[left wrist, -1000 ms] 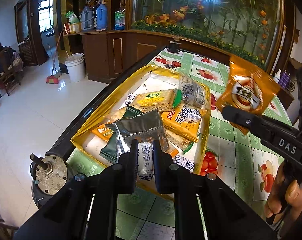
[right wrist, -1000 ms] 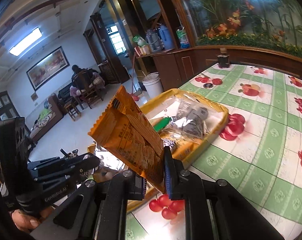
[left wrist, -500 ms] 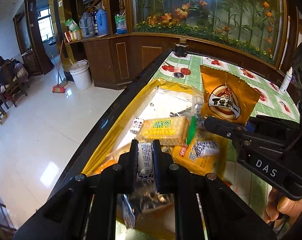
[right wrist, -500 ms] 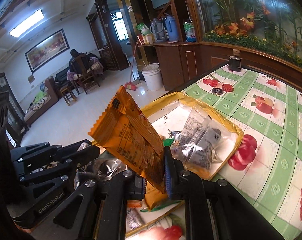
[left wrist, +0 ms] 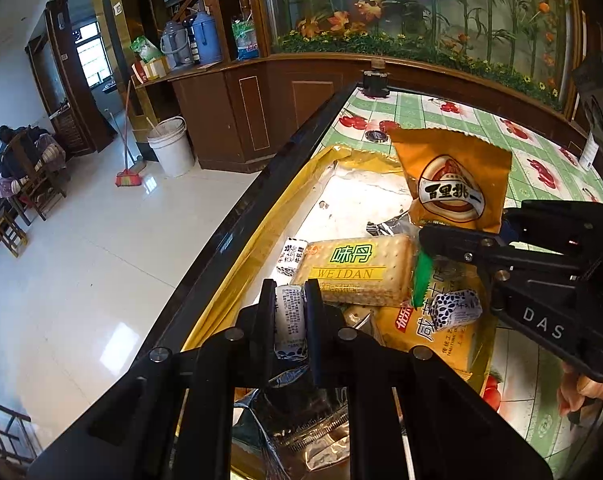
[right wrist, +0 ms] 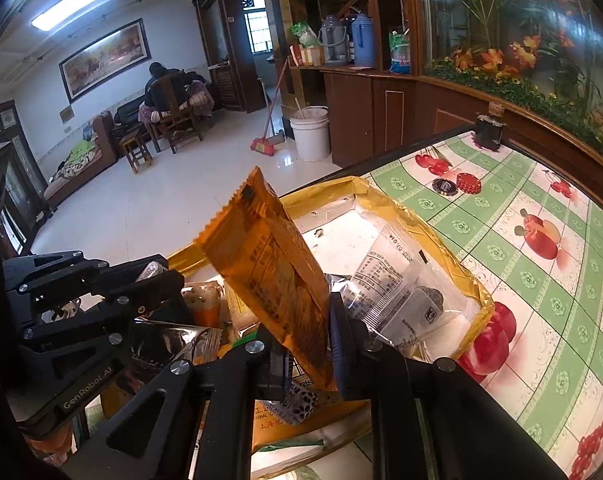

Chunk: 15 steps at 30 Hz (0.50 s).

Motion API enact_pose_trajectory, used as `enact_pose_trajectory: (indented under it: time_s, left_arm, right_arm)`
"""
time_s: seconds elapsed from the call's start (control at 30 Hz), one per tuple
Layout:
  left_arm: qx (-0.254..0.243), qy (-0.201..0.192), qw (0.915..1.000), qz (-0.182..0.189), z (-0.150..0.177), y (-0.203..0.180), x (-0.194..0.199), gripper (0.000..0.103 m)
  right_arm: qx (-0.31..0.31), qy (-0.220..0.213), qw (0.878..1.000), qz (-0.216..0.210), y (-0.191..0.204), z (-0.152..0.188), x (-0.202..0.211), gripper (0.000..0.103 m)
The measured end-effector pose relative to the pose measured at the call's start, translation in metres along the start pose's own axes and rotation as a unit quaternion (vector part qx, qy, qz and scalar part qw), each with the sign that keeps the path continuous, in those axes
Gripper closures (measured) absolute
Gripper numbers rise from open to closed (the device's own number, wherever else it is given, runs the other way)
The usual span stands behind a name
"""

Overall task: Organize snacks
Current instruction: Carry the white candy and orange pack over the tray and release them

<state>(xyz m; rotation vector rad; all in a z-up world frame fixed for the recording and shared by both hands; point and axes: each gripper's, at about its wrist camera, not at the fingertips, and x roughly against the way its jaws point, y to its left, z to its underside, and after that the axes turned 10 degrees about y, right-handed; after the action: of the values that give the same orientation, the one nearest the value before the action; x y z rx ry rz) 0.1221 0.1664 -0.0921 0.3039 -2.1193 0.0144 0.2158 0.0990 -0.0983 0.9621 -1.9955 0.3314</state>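
Observation:
My left gripper [left wrist: 287, 300] is shut on a small white milk candy [left wrist: 288, 316] with blue print and holds it over the near part of the gold tray [left wrist: 237, 256]. My right gripper [right wrist: 307, 334] is shut on the bottom edge of an orange snack packet [right wrist: 277, 276], upright above the tray [right wrist: 421, 228]; the packet also shows in the left wrist view [left wrist: 453, 180]. The tray holds a Weidan cracker pack [left wrist: 353, 270], an orange biscuit pack [left wrist: 433, 332], loose candies [left wrist: 455, 308] and a clear packet [right wrist: 401, 288].
The tray lies on a green tablecloth with fruit prints [right wrist: 541, 264], close to the table's black left edge [left wrist: 261, 200]. Two bottle caps [right wrist: 457, 184] and a small dark jar [right wrist: 487, 132] stand further back. A wooden counter [left wrist: 261, 112] borders the table's far end.
Both grippers have moved forward over the tray, toward its far end, each still holding its snack. The orange packet now hangs lower and nearer the tray's middle.

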Motion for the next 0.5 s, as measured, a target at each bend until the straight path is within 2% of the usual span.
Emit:
enact_pose_trajectory:
  time_s: [0.5]
  left_arm:
    - [-0.002, 0.003, 1.0, -0.006, -0.0006, -0.0023, -0.0032, 0.091]
  right_arm:
    - [0.015, -0.003, 1.0, 0.002, 0.0005, -0.0066, -0.0056, 0.085]
